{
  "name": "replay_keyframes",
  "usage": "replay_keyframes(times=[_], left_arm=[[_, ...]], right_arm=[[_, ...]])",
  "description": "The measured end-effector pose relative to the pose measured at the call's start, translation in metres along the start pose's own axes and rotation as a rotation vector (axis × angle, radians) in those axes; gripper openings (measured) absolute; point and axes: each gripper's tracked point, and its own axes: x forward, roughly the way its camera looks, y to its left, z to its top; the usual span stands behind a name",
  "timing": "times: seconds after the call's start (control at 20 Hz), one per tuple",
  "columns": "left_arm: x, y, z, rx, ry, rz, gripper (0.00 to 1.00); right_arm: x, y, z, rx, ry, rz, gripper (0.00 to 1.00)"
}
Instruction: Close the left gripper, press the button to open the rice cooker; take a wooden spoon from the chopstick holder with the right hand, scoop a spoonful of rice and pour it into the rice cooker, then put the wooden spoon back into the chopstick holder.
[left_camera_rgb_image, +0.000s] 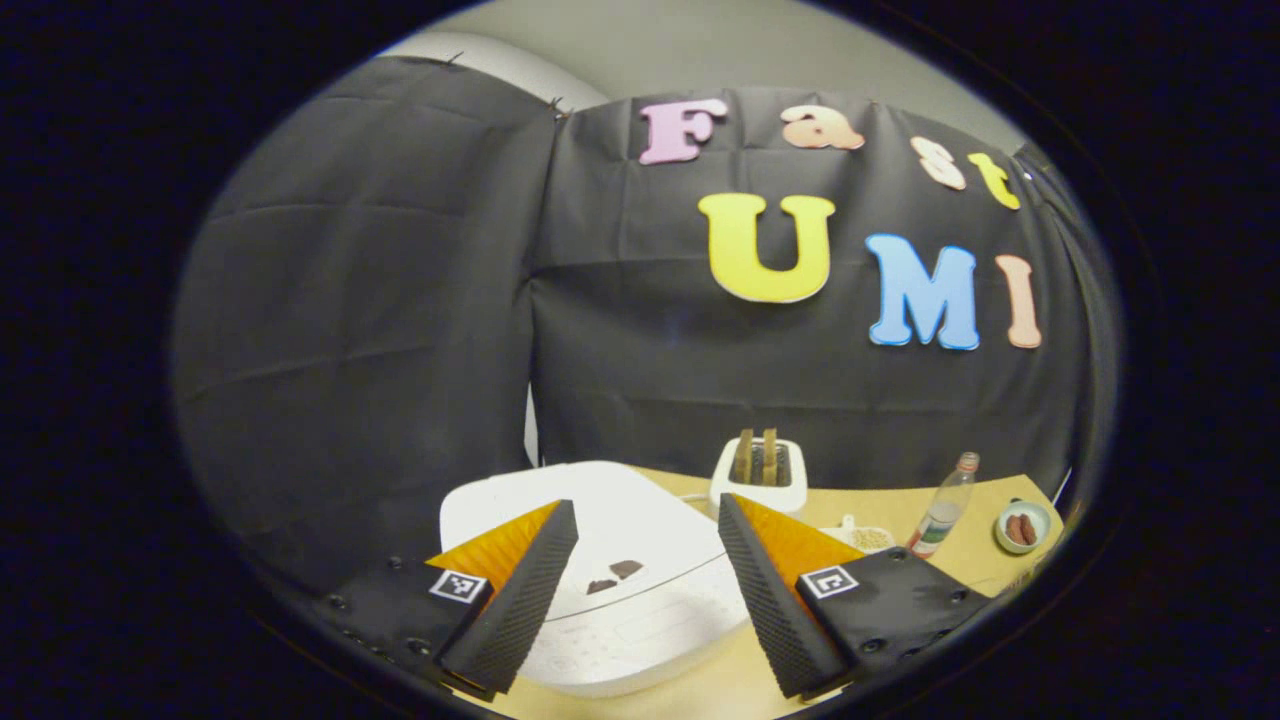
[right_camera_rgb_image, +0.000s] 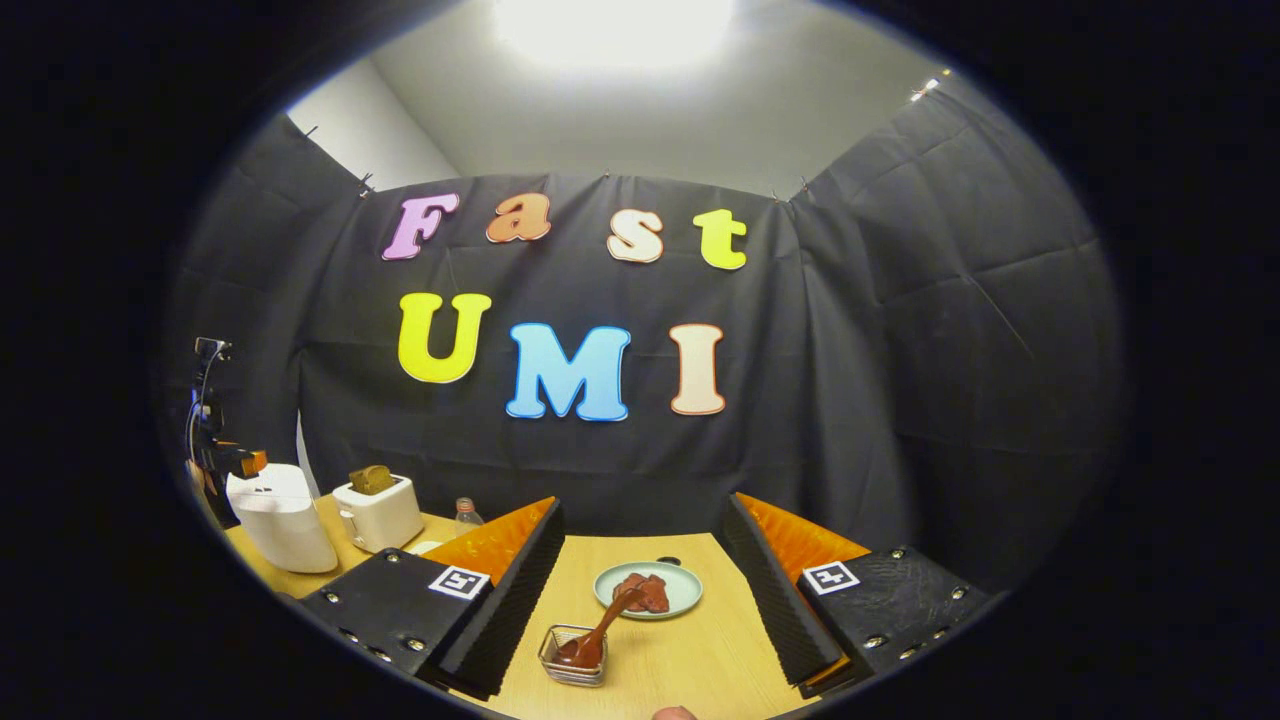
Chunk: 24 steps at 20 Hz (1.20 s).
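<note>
Left gripper view: the rice cooker (left_camera_rgb_image: 610, 570) is seen with its lid down, flat on the table (left_camera_rgb_image: 990, 520), directly below the left gripper (left_camera_rgb_image: 648, 590), whose fingers are spread wide, nothing held. Right gripper view: the right gripper (right_camera_rgb_image: 645, 600) is likewise spread and empty, hovering over the chopstick holder (right_camera_rgb_image: 575, 655), in which the wooden spoon (right_camera_rgb_image: 600, 632) is standing, leaning. A lid down and a spoon in its holder fit either a stage ahead of the button press or a finished round with the lid shut again; neither is settled here. No rice can be made out.
</note>
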Motion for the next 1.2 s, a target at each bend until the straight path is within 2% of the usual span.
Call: replay_keyframes(times=[0.15,0.3,0.4,0.45,0.5,0.65,0.7,0.9,1.0,1.2], left_arm=[[-0.045,-0.025,0.039,0.034,-0.097,-0.084,0.98],[-0.078,-0.054,0.060,-0.005,-0.146,-0.165,0.98],[-0.094,-0.060,0.065,0.000,-0.166,-0.190,0.95],[-0.104,-0.064,0.066,0.004,-0.174,-0.199,0.98],[-0.112,-0.069,0.066,0.010,-0.181,-0.212,0.95],[-0.136,-0.074,0.073,0.045,-0.218,-0.238,0.98],[-0.143,-0.077,0.076,0.050,-0.227,-0.248,0.95],[-0.159,-0.077,0.085,0.042,-0.251,-0.244,0.98],[-0.164,-0.073,0.090,0.044,-0.270,-0.226,0.95],[-0.167,-0.066,0.085,0.044,-0.268,-0.199,0.95]], right_arm=[[0.002,0.024,0.007,0.034,-0.016,0.057,0.98],[0.003,0.039,0.013,0.074,-0.030,0.077,0.98],[0.001,0.052,0.019,0.094,-0.049,0.094,0.98],[0.001,0.055,0.020,0.089,-0.060,0.092,0.98],[0.000,0.055,0.021,0.080,-0.070,0.085,0.98],[-0.004,0.058,0.018,0.076,-0.080,0.058,0.98],[-0.004,0.062,0.015,0.084,-0.074,0.062,0.98],[-0.004,0.069,0.013,0.112,-0.063,0.072,0.98],[-0.005,0.075,0.014,0.122,-0.073,0.083,0.98],[-0.006,0.081,0.015,0.081,-0.087,0.098,0.98]])
